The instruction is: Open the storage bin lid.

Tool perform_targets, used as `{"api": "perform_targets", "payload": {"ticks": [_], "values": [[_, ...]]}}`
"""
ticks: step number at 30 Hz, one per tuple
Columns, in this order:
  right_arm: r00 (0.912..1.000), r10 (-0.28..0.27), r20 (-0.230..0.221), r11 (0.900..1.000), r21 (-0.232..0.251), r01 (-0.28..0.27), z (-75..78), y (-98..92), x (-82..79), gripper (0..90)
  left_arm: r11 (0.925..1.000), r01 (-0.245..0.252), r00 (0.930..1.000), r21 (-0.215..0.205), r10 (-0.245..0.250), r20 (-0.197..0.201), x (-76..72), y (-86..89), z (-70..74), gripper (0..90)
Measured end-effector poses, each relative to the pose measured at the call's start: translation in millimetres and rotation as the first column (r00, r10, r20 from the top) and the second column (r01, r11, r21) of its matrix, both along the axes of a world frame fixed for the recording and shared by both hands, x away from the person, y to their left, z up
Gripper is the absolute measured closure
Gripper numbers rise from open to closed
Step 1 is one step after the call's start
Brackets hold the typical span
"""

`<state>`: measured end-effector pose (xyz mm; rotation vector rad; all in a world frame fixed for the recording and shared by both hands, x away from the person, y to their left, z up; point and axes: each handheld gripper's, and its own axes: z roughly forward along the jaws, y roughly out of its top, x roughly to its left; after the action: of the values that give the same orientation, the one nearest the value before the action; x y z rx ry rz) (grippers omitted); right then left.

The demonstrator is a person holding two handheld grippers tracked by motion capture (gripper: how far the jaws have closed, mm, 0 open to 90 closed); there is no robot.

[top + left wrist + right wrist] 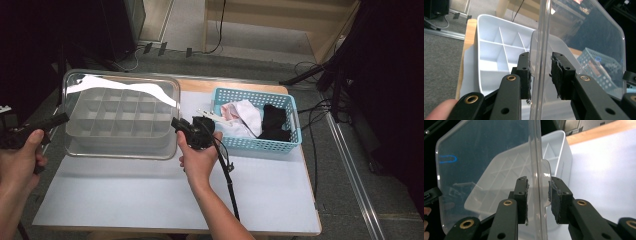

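A clear plastic lid [122, 84] hangs just over a white divided organiser box [115, 141] at the back left of the table. My left gripper [62, 120] is shut on the lid's left edge and my right gripper [176, 124] on its right edge. In the left gripper view the lid's rim [537, 37] runs between the jaws of the left gripper [540, 57], with the box [491, 50] beyond it. In the right gripper view the right gripper [537, 182] clamps the rim [536, 150] the same way, and the box [561, 152] lies behind the lid.
A light blue basket [260, 145] stands to the right of the box and holds a white cloth [245, 115] and a black cloth [274, 120]. The pale tabletop [150, 195] stretches toward the front edge. A cable trails from the right gripper across the table.
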<state>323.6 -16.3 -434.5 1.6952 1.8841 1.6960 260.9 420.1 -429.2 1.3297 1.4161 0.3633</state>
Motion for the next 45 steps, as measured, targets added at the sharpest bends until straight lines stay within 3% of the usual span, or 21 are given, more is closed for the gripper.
{"api": "perform_targets", "payload": {"ticks": [10,16,24,30,45], "values": [[0.9998,-0.005,-0.019,1.0,0.003,0.005,-20.4,-15.9,-34.7,69.6,0.9999,0.015,0.9997,-0.007,-0.015,-0.017,-28.8,-12.2,-22.2,70.0],[0.9992,-0.003,-0.039,1.0,0.009,0.003,-27.0,-22.5,-51.1,70.2,0.9994,0.033,0.998,-0.014,-0.033,-0.053,-49.7,-15.8,-39.5,70.0],[0.9966,0.016,-0.081,1.0,0.023,-0.014,-34.6,-21.6,-69.6,70.9,0.9991,0.034,0.9969,-0.026,-0.035,-0.07,-68.5,-11.2,-47.0,70.0],[0.9959,0.032,-0.084,0.999,0.027,-0.03,-38.8,-15.7,-82.3,70.9,0.9994,0.017,0.9979,-0.031,-0.019,-0.063,-85.3,-4.9,-48.9,70.3],[0.9837,0.073,-0.164,0.997,0.034,-0.069,-55.9,-12.6,-106.9,71.9,0.9968,0.023,0.9907,-0.077,-0.034,-0.132,-112.5,3.8,-69.7,70.4]]}}
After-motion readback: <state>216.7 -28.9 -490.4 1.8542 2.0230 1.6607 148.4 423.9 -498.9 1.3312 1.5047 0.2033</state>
